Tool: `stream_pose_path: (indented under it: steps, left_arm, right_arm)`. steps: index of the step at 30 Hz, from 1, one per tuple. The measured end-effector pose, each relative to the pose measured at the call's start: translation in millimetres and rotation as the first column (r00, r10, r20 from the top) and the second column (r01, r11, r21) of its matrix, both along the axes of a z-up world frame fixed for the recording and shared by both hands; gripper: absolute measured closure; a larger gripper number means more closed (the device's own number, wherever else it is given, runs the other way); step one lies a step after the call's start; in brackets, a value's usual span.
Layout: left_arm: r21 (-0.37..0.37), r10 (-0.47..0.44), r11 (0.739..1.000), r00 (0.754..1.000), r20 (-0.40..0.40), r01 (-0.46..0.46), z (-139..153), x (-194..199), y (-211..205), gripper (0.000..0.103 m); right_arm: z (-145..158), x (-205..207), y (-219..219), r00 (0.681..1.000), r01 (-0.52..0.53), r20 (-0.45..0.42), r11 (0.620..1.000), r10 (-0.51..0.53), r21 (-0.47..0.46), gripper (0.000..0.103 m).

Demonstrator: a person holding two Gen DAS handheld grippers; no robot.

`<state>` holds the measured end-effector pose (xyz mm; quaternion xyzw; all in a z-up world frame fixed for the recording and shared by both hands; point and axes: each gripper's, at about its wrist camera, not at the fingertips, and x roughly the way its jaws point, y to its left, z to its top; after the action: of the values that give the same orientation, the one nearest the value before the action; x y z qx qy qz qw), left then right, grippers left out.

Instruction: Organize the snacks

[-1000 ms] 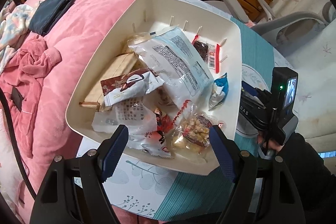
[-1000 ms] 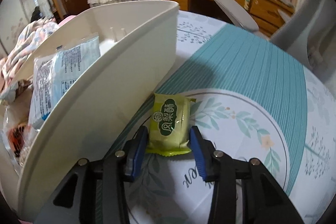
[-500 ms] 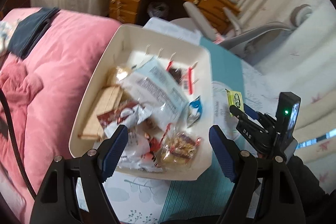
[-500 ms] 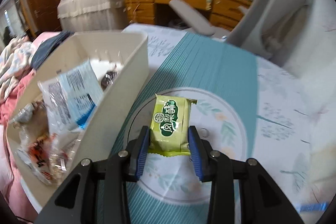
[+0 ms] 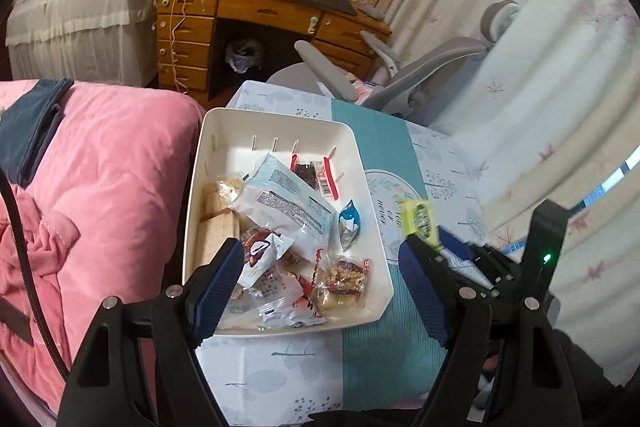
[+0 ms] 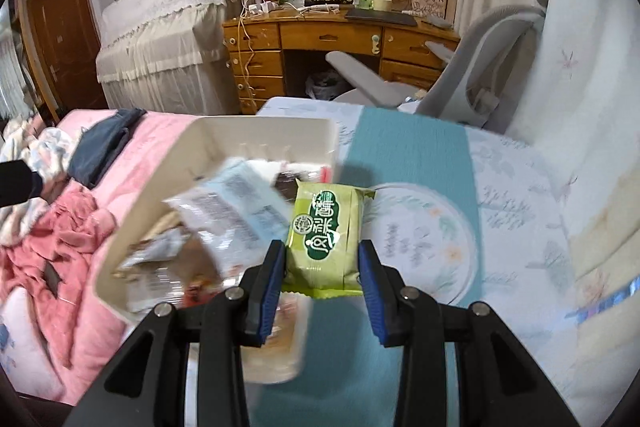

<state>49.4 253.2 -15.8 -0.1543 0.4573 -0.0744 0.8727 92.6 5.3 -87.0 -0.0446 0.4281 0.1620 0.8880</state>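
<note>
I am gripping the green snack packet [image 6: 326, 235] in my right tongs [image 6: 322, 267]; left tongs [image 5: 320, 267] are hanging open. I should be clearing the white bin's [image 6: 256, 125] rim at ten o'clock before releasing.

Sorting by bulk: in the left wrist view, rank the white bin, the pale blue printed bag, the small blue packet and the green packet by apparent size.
1. white bin
2. pale blue printed bag
3. small blue packet and green packet look alike; the green one is held higher, so unsure.
</note>
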Motion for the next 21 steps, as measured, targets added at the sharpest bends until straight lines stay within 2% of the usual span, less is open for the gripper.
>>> stream_pose_path:
  steps: [7, 9, 13, 16, 19, 21]
  left_arm:
    - [0.011, -0.026, 1.000, 0.999, 0.019, 0.026, 8, -15, 6, 0.024]
    - [0.023, -0.039, 0.999, 0.999, 0.035, 0.038, 11, -18, 3, 0.024]
    - [0.030, -0.050, 0.998, 0.998, 0.047, 0.048, 15, -23, -7, 0.024]
    - [0.038, -0.059, 0.998, 0.997, 0.049, 0.057, 19, -23, -21, 0.024]
    - [0.043, -0.079, 0.996, 0.994, 0.070, 0.076, 25, -26, -43, 0.024]
    - [0.056, -0.069, 0.996, 0.995, 0.077, 0.065, 29, -27, -59, 0.024]
  right_arm:
    - [-6, -24, 34, 1.000, -0.006, -0.013, 0.998, 0.007, 0.068, 0.064]
    - [-5, -30, 37, 1.000, -0.008, -0.005, 0.998, 0.009, 0.061, 0.064]
    - [2, -41, 30, 1.000, 0.012, 0.018, 0.998, -0.013, 0.059, 0.046]
    - [7, -48, 18, 1.000, 0.021, 0.017, 0.999, -0.022, 0.044, 0.043]
    - [12, -54, -3, 0.999, 0.033, 0.005, 0.999, -0.033, 0.044, 0.032]
    - [17, -56, -21, 0.999, 0.032, -0.004, 0.999, -0.032, 0.028, 0.031]
